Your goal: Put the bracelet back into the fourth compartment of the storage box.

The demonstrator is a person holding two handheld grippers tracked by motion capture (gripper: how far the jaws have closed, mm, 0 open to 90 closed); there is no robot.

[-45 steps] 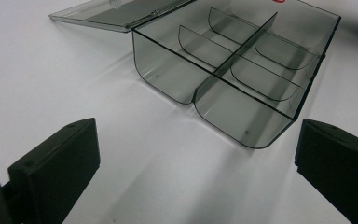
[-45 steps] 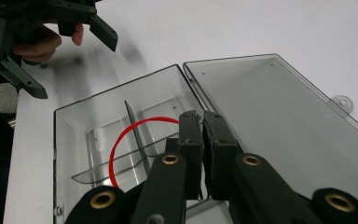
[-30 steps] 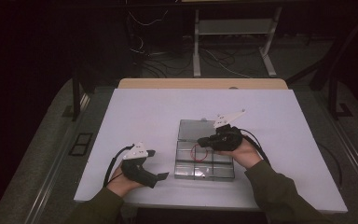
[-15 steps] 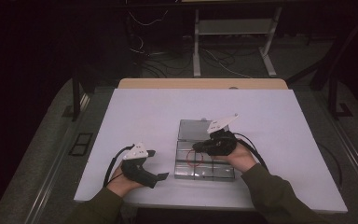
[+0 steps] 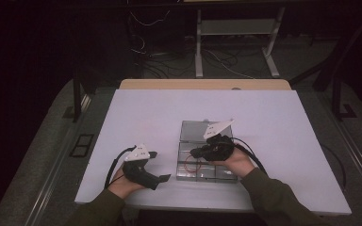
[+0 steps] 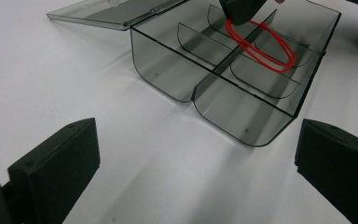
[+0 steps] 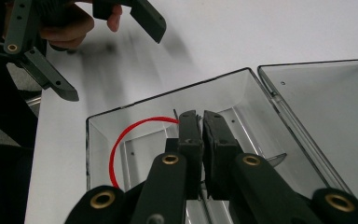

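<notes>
A clear plastic box (image 5: 185, 151) with several compartments lies open on the white table, its lid (image 5: 194, 130) folded flat behind it. My right gripper (image 5: 194, 153) reaches into the box, shut on a red rubber band (image 5: 191, 166). In the right gripper view the band (image 7: 119, 140) curves from the closed jaws (image 7: 200, 122) into a near compartment. The left gripper view shows the band (image 6: 265, 46) draped over the dividers. My left gripper (image 5: 158, 165) rests left of the box, open and holding nothing; its wide-apart jaws (image 6: 198, 140) face the box wall (image 6: 223, 102).
The white table (image 5: 264, 117) has free room on all sides of the box. A wooden edge (image 5: 202, 84) runs along its far side. Beyond it are a metal stand (image 5: 238, 33) and cables on the dark floor.
My right gripper has moved a little toward the near left and lower into the box, carrying the red band. The left gripper has stayed where it was.
</notes>
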